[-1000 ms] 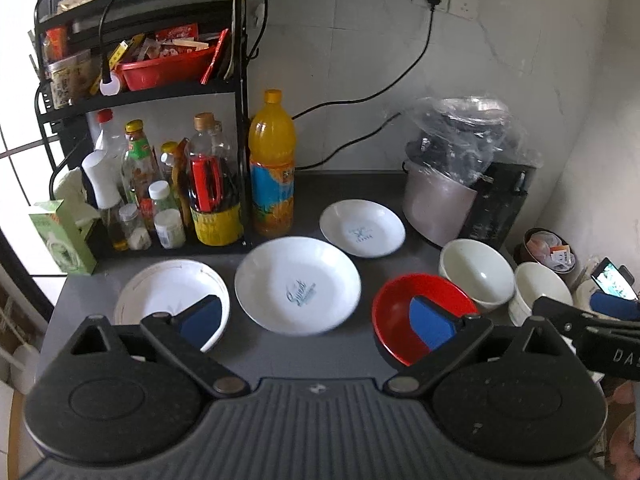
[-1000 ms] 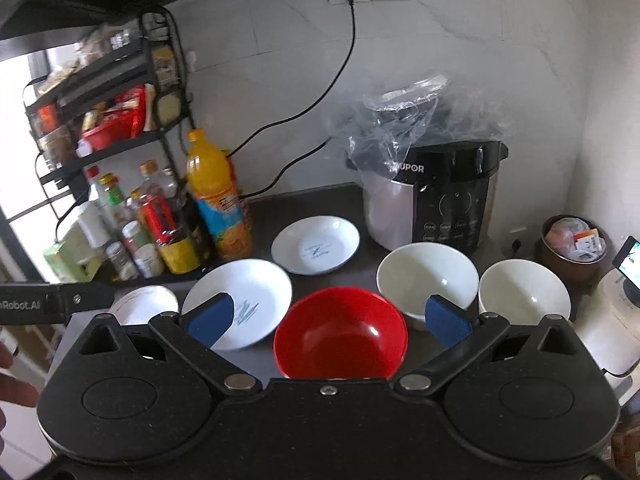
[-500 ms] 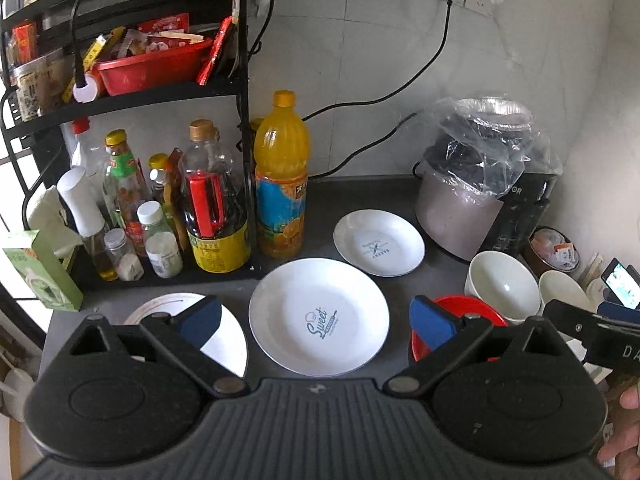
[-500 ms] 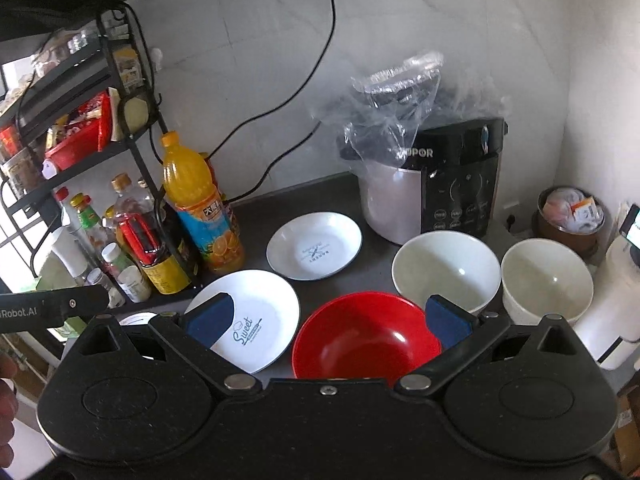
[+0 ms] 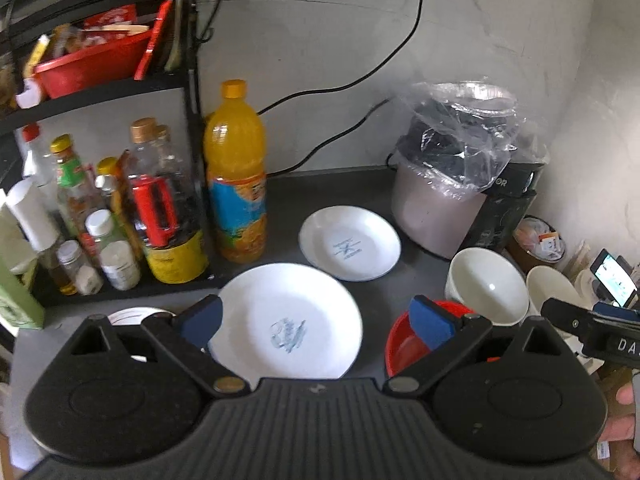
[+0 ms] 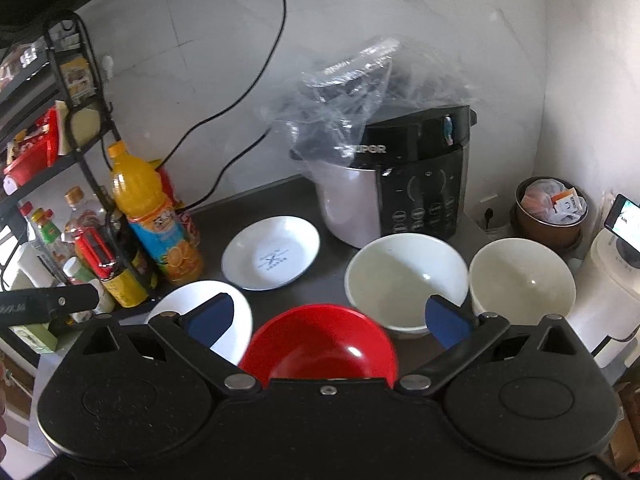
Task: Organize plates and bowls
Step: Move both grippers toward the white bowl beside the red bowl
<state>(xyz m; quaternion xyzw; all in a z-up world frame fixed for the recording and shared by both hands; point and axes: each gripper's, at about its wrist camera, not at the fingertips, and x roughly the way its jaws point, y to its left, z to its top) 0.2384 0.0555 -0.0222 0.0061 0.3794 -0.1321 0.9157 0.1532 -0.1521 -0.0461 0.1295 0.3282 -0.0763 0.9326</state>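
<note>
On the dark counter lie a large white plate (image 5: 286, 320), a smaller white plate (image 5: 350, 248) behind it, and a third white plate (image 5: 132, 316) at the left, mostly hidden. A red bowl (image 6: 320, 344) and two white bowls (image 6: 404, 280) (image 6: 520, 276) stand to the right. My left gripper (image 5: 316, 318) is open and empty above the large plate. My right gripper (image 6: 328, 318) is open and empty above the red bowl. The red bowl also shows in the left wrist view (image 5: 408, 346).
A rack of bottles and jars (image 5: 100, 220) stands at the left, with an orange juice bottle (image 5: 236, 176) beside it. A rice cooker under a plastic bag (image 6: 400, 184) stands at the back. A brown cup (image 6: 552, 216) and a white appliance (image 6: 612, 284) are at the right.
Both grippers have moved forward and lower toward the dishes; the large plate and the red bowl now sit closer under the fingers. Both stay open. No dish has moved.
</note>
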